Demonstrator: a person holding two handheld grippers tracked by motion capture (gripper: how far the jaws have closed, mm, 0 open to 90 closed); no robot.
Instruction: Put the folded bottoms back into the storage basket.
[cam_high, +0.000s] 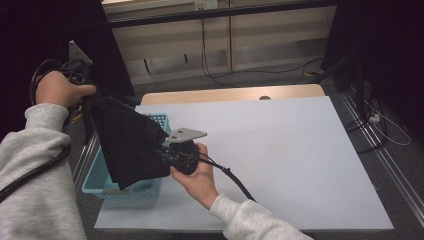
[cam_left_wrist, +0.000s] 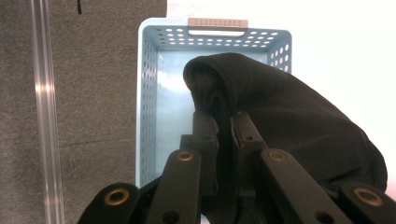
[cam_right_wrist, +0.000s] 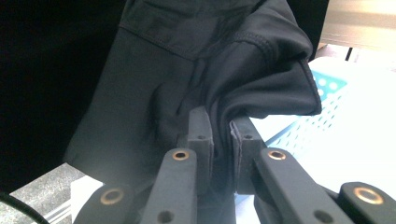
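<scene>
- The surface (cam_high: 280, 150) fills the middle and right of the high view; a white sheet covers nearly all of it; a strip of bare pale wood (cam_high: 220, 95) runs along its far edge, toward the top of the frame
- A light blue perforated basket (cam_high: 97, 180) stands on the surface at its left edge, lower left of centre in the high view; its near corner lies close to the front edge
- Grey floor (cam_high: 400, 165) borders the surface on the right

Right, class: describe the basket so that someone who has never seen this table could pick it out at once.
Start at the white table and go to its near left corner. The basket sits there, under the black cloth that both grippers hold up. It is light blue plastic with rows of small holes in its walls.
</scene>
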